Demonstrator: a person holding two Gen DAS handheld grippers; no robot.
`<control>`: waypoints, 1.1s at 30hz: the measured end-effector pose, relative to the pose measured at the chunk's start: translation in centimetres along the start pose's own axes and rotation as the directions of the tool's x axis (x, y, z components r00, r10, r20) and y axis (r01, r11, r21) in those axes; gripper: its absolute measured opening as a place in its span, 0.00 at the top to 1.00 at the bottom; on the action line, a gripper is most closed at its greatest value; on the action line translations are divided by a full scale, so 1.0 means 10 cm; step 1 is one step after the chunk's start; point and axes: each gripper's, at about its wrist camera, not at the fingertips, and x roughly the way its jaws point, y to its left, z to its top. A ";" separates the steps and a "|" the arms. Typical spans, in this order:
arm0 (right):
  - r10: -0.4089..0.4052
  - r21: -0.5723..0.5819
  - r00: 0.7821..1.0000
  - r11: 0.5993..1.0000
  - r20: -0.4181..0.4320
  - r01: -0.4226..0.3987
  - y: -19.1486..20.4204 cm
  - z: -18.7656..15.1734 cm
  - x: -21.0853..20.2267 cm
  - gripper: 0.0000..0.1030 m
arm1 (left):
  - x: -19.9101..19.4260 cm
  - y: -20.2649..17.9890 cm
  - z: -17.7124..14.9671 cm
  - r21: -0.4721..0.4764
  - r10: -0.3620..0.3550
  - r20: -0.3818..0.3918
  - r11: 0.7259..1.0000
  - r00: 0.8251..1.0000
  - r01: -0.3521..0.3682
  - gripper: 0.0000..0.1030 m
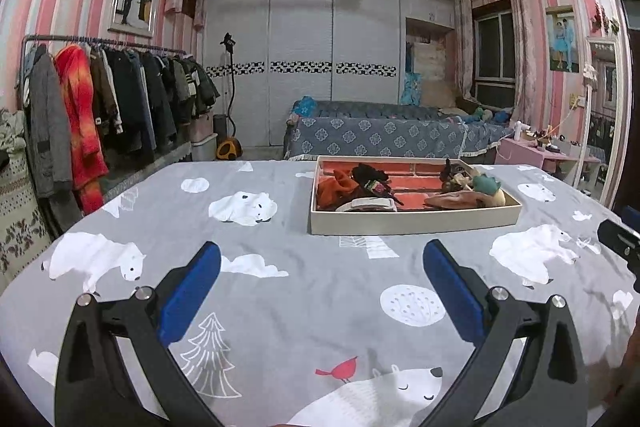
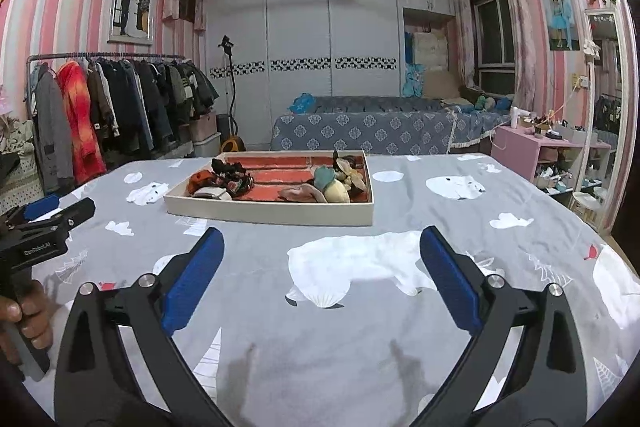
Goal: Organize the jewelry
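Both your tools are open & empty. Left gripper hangs over the bed cover w/ its blue pads spread wide, nothing between them. Same for the right gripper: jaws wide apart, only bear-print fabric below.

The tray sits on the cover toward the far edge, well ahead of both tools and apart from them. From the left wrist view it's ahead & a bit to the right; from the right wrist view the tray is ahead & to the left. It has a pale outer wall & red lining w/ dividers.

Inside, two heaps of small items. One heap at the tray's left end: orange, black & a white band-like piece near the front wall. Other heap at the right end: teal, cream & brownish bits. Can't tell what each piece is; too small. Middle compartments look bare red.

Right wrist view also shows your left hand gripping the left tool's handle at the cover's left edge.
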 end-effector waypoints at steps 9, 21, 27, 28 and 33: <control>-0.009 -0.044 1.000 0.999 -0.002 0.009 0.09 -0.01 0.02 0.07 | 0.02 0.01 0.00 -0.003 -0.005 -0.009 1.000 1.000 0.005 0.04; -0.006 -0.032 1.000 0.999 -0.004 0.006 0.05 -0.02 0.02 0.05 | 0.02 0.01 0.00 0.009 -0.003 -0.015 1.000 1.000 0.003 0.04; -0.008 -0.028 1.000 1.000 -0.001 0.007 0.04 -0.02 0.03 0.05 | 0.03 0.00 0.00 0.010 -0.003 -0.016 1.000 1.000 0.003 0.04; -0.010 -0.029 1.000 1.000 -0.004 0.010 0.04 -0.02 0.03 0.05 | 0.03 0.00 0.00 0.010 -0.003 -0.015 1.000 1.000 0.003 0.04; -0.013 -0.025 1.000 1.000 -0.001 0.013 0.04 -0.02 0.03 0.05 | 0.03 0.01 0.00 0.011 -0.002 -0.014 1.000 1.000 0.002 0.04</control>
